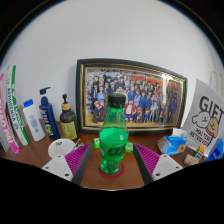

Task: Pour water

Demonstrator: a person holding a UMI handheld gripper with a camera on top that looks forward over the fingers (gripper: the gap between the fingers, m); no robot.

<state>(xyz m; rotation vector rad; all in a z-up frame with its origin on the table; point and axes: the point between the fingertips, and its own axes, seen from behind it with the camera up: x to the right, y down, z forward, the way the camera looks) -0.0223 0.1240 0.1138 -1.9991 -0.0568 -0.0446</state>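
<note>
A green plastic bottle (113, 140) with a dark cap and a green label stands upright on the brown wooden table (50, 155), over a reddish ring at its base. It is between the fingers of my gripper (112, 163), with a gap showing on each side. The left pad (76, 157) and the right pad (148, 157) are magenta and do not touch the bottle. The gripper is open.
A framed group photo (131, 95) leans on the white wall behind the bottle. To the left stand tubes (14, 108), a white bottle (33, 121), two pump bottles (48, 112), and a white round lid (61, 148). To the right lie a "GIFT" box (205, 127) and blue packaging (176, 143).
</note>
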